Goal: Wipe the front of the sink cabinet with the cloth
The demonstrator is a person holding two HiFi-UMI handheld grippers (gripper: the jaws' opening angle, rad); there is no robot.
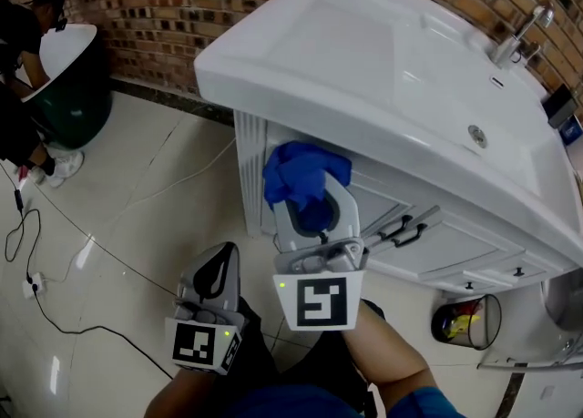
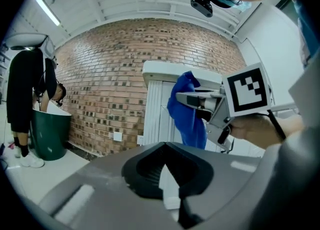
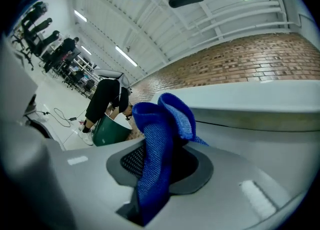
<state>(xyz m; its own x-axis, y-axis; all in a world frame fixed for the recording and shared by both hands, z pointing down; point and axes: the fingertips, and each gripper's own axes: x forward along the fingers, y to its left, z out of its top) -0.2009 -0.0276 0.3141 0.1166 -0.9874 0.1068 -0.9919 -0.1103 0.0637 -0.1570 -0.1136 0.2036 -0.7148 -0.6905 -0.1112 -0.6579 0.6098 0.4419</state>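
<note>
Two hand-held grippers show from above. The right hand-held gripper (image 1: 310, 207) is clamped on a blue cloth (image 1: 303, 173). The cloth is bunched at the white cabinet (image 1: 253, 166) front near its upper left corner, just under the sink (image 1: 364, 70) rim. The left hand-held gripper (image 1: 211, 281), jaws together and empty, hangs lower over the pale tiled floor (image 1: 137, 188). A brick wall (image 1: 182, 6) runs behind.

A person in black (image 1: 16, 38) bends over a dark green round tub (image 1: 73, 97); a thin black cable (image 1: 55, 323) crosses pale floor tiles (image 1: 137, 188).
</note>
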